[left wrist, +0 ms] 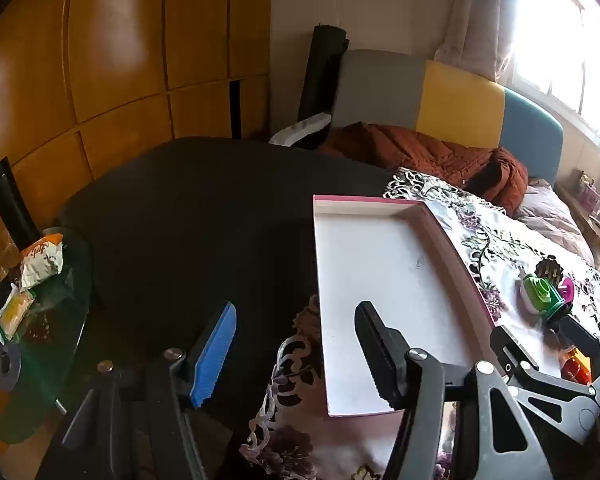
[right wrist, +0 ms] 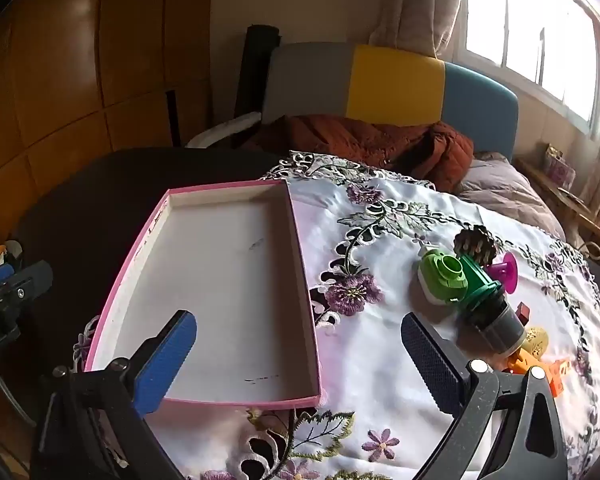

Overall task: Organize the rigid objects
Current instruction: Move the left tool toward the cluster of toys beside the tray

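Clutter lay right of both sets of jaws. From the left wrist, the left gripper (left wrist: 296,352) stood partly open and empty, its jaws straddling the near left edge of the pink-rimmed tray (left wrist: 380,264); the toy pile (left wrist: 544,292) sat well off to its right, beyond the tray. From the right wrist, the right gripper (right wrist: 300,360) gaped fully wide and held nothing, with the tray ahead and left and the green toy (right wrist: 444,280) ahead and right, beside a pinecone (right wrist: 474,242). The dark bottle (right wrist: 496,320) lay with its long axis running toward the jaws. The right hand looked nearer. An embroidered cloth (right wrist: 380,340) covered the counter, with a bed and window behind.
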Demonstrator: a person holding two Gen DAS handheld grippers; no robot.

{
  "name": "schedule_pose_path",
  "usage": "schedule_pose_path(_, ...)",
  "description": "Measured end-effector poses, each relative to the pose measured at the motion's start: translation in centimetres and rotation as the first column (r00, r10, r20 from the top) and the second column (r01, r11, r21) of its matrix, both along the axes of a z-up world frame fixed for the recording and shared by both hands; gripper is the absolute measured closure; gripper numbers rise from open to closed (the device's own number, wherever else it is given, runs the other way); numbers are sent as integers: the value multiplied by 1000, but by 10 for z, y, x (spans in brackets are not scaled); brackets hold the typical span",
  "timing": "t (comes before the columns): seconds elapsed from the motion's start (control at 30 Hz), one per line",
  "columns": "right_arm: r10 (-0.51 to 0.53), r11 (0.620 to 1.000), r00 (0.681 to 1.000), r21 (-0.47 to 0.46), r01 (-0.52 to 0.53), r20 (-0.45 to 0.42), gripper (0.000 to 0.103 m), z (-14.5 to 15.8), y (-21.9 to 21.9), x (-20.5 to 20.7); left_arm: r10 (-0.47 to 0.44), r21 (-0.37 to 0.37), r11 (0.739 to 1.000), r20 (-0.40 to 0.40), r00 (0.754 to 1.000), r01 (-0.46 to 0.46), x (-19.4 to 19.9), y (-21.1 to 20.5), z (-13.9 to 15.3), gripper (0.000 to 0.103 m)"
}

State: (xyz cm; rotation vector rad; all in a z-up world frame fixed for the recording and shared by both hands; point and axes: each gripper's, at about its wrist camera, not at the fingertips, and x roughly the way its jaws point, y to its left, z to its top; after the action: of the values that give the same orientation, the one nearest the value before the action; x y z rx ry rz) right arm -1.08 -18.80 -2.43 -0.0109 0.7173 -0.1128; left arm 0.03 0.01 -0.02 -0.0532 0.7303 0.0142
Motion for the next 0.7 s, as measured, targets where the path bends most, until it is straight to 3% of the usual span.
schedule_pose_path(0.7, 14, 1000, 1000, 3, -14, 28, 0, 5, -8, 0, -25, 30, 999, -32, 999, 26, 5, -4, -13, 40)
